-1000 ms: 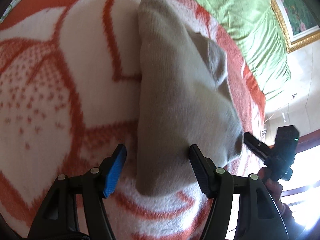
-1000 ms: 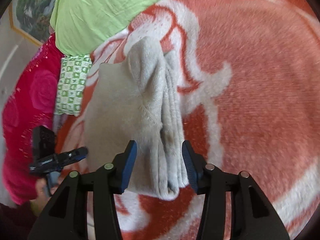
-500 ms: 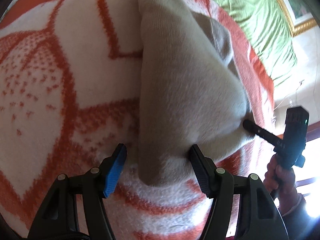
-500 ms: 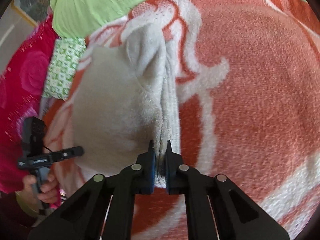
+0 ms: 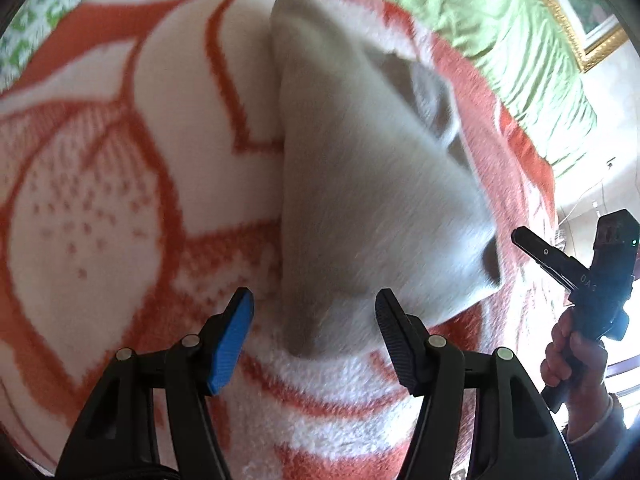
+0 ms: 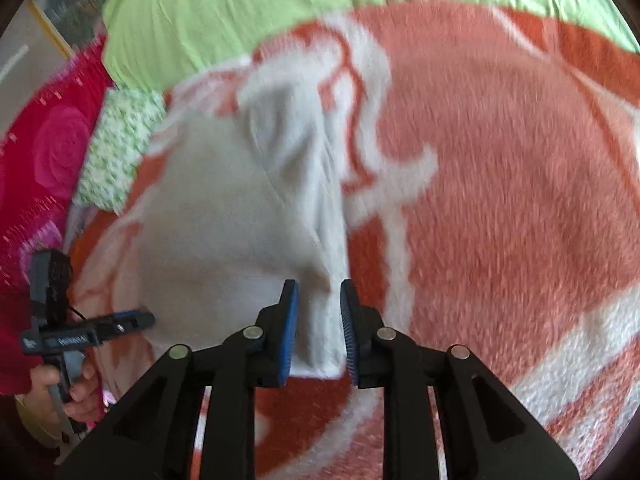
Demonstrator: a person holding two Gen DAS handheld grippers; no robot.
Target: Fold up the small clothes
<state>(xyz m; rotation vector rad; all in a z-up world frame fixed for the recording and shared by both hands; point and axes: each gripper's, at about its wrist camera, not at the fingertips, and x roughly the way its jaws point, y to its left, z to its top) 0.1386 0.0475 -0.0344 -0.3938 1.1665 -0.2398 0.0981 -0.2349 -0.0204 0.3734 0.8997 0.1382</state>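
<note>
The beige garment [image 5: 360,184] runs lengthwise straight ahead of both tools: left tool [image 5: 314,320] wide apart at its near end, right tool [image 6: 319,320] partly apart, straddling its folded edge.

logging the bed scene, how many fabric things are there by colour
beige: 1, the garment
orange and white: 1, the blanket
plain green: 1, the sheet
green and white: 1, the patterned cloth
pink: 1, the rose fabric
total: 5

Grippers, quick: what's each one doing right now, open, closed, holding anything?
Left gripper: open, straddling the beige garment, holding nothing.
Right gripper: part open around the garment's edge, not clamped.
</note>
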